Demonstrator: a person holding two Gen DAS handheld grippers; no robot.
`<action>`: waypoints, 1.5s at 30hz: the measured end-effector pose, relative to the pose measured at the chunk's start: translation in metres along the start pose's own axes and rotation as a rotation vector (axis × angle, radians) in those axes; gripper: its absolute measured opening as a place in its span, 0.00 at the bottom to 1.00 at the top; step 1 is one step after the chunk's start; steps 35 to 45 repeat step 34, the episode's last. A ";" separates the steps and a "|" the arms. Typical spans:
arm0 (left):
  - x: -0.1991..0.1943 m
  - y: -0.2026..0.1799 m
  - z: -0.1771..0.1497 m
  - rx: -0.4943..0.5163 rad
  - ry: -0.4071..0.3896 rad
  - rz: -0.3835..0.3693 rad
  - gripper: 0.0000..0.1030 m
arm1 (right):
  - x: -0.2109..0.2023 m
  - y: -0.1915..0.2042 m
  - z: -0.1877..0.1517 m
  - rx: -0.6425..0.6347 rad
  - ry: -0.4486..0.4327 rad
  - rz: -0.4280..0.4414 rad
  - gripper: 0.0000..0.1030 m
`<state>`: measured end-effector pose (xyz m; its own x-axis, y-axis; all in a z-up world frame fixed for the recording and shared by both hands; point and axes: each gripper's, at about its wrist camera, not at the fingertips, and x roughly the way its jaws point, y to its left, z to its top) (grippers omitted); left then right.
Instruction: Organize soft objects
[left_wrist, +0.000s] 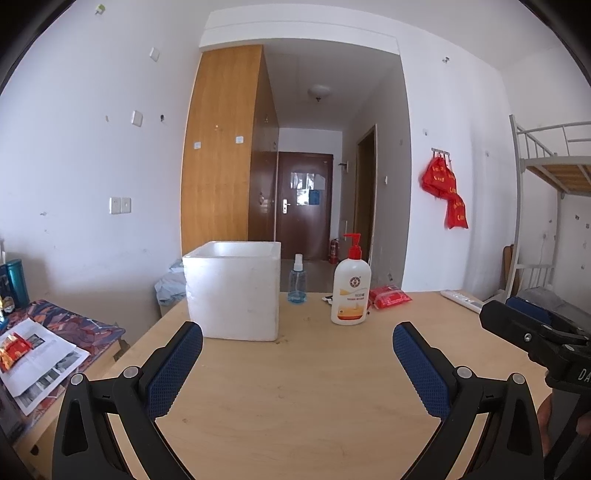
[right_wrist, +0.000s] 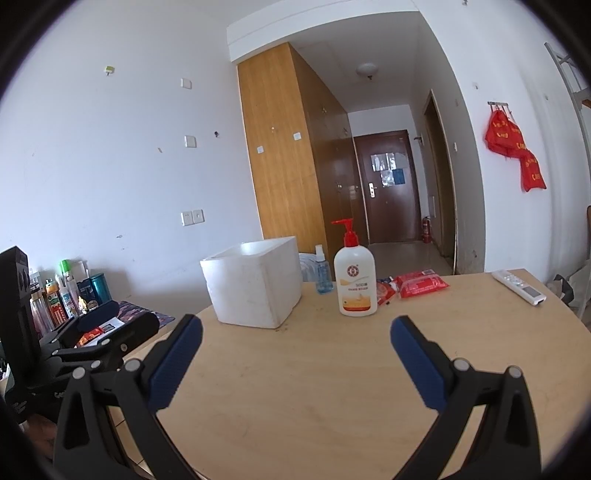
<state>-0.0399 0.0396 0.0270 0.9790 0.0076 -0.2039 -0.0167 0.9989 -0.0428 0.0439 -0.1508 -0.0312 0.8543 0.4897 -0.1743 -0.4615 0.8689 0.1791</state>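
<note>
A white foam box (left_wrist: 232, 291) (right_wrist: 256, 282) stands open-topped at the far side of the wooden table (left_wrist: 295, 387) (right_wrist: 314, 387). Red soft packets (left_wrist: 389, 296) (right_wrist: 421, 283) lie at the table's far edge, right of a white pump bottle (left_wrist: 351, 286) (right_wrist: 355, 275). My left gripper (left_wrist: 297, 343) is open and empty over the near table. My right gripper (right_wrist: 295, 338) is open and empty too, also short of the objects. The right gripper also shows at the right edge of the left wrist view (left_wrist: 535, 332).
A small blue spray bottle (left_wrist: 297, 280) (right_wrist: 322, 271) stands between box and pump bottle. A white remote (left_wrist: 461, 298) (right_wrist: 519, 286) lies at the table's right. A side table with papers (left_wrist: 40, 350) and bottles (right_wrist: 62, 295) is left. A metal bunk bed (left_wrist: 546, 184) is right.
</note>
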 end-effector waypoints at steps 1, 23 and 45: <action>0.000 0.000 0.000 0.000 -0.001 0.002 1.00 | 0.000 0.000 0.000 0.000 0.001 0.000 1.00; -0.001 0.001 0.000 -0.007 0.004 0.002 1.00 | 0.003 0.001 -0.002 -0.002 0.010 -0.001 1.00; -0.001 -0.001 0.001 -0.001 0.006 -0.001 1.00 | 0.002 0.001 -0.001 0.001 0.015 0.004 1.00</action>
